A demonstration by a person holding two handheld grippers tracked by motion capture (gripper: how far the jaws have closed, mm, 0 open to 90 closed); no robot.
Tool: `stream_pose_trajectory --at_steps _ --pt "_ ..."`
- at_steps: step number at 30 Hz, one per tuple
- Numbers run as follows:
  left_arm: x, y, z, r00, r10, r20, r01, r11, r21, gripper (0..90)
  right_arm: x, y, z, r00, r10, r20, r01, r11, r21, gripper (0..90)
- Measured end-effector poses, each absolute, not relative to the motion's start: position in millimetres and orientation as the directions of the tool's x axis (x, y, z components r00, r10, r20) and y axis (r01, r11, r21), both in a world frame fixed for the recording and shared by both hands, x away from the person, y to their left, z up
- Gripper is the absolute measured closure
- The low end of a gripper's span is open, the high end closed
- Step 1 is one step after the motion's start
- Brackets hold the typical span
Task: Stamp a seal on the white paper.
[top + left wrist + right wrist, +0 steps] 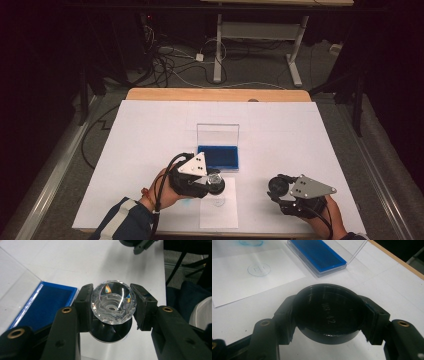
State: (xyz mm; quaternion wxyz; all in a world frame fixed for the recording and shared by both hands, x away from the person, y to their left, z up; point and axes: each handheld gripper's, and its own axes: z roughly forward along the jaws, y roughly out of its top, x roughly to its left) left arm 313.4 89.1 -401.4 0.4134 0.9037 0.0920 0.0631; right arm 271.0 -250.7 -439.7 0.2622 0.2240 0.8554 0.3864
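Observation:
My left gripper (214, 182) is shut on a clear faceted glass piece (113, 302), gripped at both sides, with a black round base (111, 333) under it. It hovers just in front of the open blue-lined case (218, 157), over a paper sheet (218, 210). My right gripper (278, 188) is at the front right of the table. It is shut on a black round cap (328, 312) with pale digits engraved inside, held near the white table top.
The case's clear lid (218, 133) stands upright behind its blue tray (317, 253). The paper sheet (242, 282) bears a drawn circle (259, 269), with a blue smudge (250, 242) beyond it. The wooden table edge (215, 94) runs along the far side.

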Motion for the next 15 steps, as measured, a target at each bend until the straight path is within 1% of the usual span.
stream_pose_trajectory --at_steps 5,13,15 --pt "310.5 82.9 -409.1 0.982 0.186 0.023 0.108 -0.661 0.743 54.4 270.7 -250.7 -440.1 -0.764 0.584 -0.275 0.183 0.604 0.775 37.9" --pt "310.8 76.1 -421.0 0.985 0.174 0.013 0.112 -0.69 0.715 54.4 270.9 -250.9 -440.7 -0.765 0.583 -0.272 0.189 0.607 0.772 37.8" --pt "312.1 76.2 -426.0 0.985 0.174 -0.003 0.124 -0.69 0.714 54.4 270.9 -250.7 -441.1 -0.766 0.582 -0.271 0.19 0.608 0.771 37.8"
